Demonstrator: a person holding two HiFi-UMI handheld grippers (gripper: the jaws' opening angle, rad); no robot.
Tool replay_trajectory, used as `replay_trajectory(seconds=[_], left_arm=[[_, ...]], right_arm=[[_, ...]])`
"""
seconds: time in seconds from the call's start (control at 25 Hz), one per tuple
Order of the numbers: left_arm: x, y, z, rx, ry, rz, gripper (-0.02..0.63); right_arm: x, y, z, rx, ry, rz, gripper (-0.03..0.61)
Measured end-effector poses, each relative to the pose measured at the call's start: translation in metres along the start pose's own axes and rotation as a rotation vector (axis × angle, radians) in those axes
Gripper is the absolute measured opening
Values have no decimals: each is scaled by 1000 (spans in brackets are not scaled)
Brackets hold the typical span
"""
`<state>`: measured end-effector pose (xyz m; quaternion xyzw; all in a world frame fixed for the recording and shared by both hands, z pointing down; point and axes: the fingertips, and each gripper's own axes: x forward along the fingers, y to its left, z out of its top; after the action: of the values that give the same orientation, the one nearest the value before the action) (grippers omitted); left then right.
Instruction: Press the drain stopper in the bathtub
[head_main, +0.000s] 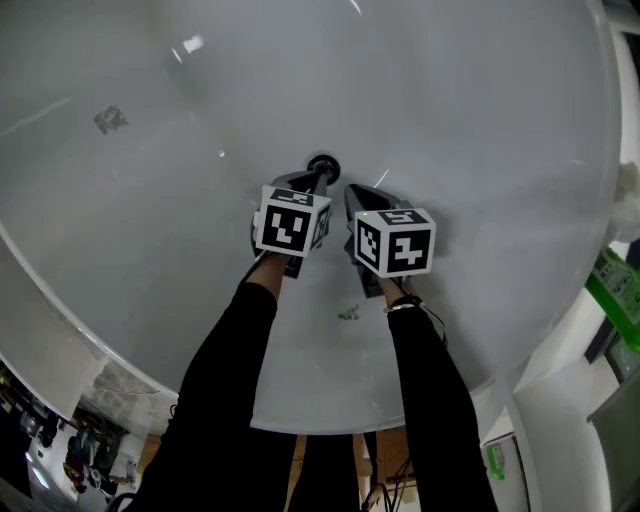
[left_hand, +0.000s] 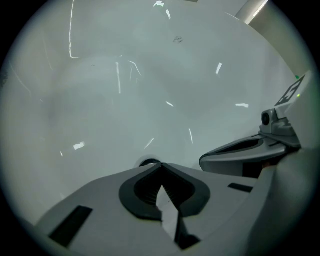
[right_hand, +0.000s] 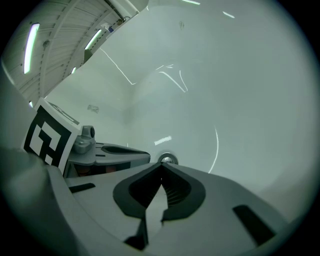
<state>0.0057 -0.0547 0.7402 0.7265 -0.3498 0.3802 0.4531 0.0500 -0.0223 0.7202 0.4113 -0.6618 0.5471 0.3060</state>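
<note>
The round drain stopper (head_main: 323, 167) sits in the floor of the white bathtub (head_main: 450, 120). My left gripper (head_main: 318, 181) is shut, its tip right at the stopper's near edge; whether it touches is unclear. In the left gripper view only a dark sliver of the stopper (left_hand: 149, 162) peeks over the closed left gripper (left_hand: 161, 165). My right gripper (head_main: 352, 190) is shut too, empty, just right of the stopper and a little short of it. The right gripper view shows the shiny stopper (right_hand: 167, 160) just beyond the right gripper (right_hand: 161, 165).
The tub rim (head_main: 60, 320) curves along the left and near side. A small mark (head_main: 110, 120) lies on the tub floor at far left, another (head_main: 348, 314) between my arms. A green-labelled item (head_main: 615, 285) stands outside the tub at right.
</note>
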Motion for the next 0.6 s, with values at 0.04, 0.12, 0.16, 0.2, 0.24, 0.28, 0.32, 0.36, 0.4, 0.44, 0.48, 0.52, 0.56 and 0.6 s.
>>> replay_trajectory(seconds=[0.04,0.12,0.16,0.2,0.24,0.28,0.32,0.36,0.4,0.44,0.48,0.52,0.56,0.6], left_arm=[[2,1,-1,-2,1,-1,8],[5,3,-3,-6,4,-4,8],[7,4,-4,-8,5,-5,6],[9,6,-4,-10,7,-5,8],[12,7,-5,-13,9,-5,6],[14,9,-7,-15,13,-6,8],[16,10,-8,-15,17,-6,6],[18,10,-8,-15,20,-6,8],[19,11,-9,-14,23,-6,8],[21,11,-9,-14,25,-7,6],[23,11,-10,-15,27,-7,8],[24,11,-11,-15,30,-8,6],[26,11,-12,-15,32,-9,8],[28,11,-14,-14,36,-9,6]], right_arm=[[2,0,0,-3,4,1,-3],[5,0,1,-5,10,5,-3],[7,1,2,-6,12,5,-3],[7,0,4,-8,14,1,-3],[7,0,5,-11,17,-6,-3],[7,-1,5,-14,21,-11,-3],[8,-2,4,-15,26,-13,-3],[10,-4,1,-15,31,-11,-3],[12,-5,-2,-14,37,-8,-3],[13,-7,-5,-13,41,-6,-3],[14,-9,-7,-11,43,-8,-3],[13,-11,-7,-11,44,-15,-3],[11,-12,-6,-11,43,-23,-3],[11,-14,-5,-11,42,-28,-3]])
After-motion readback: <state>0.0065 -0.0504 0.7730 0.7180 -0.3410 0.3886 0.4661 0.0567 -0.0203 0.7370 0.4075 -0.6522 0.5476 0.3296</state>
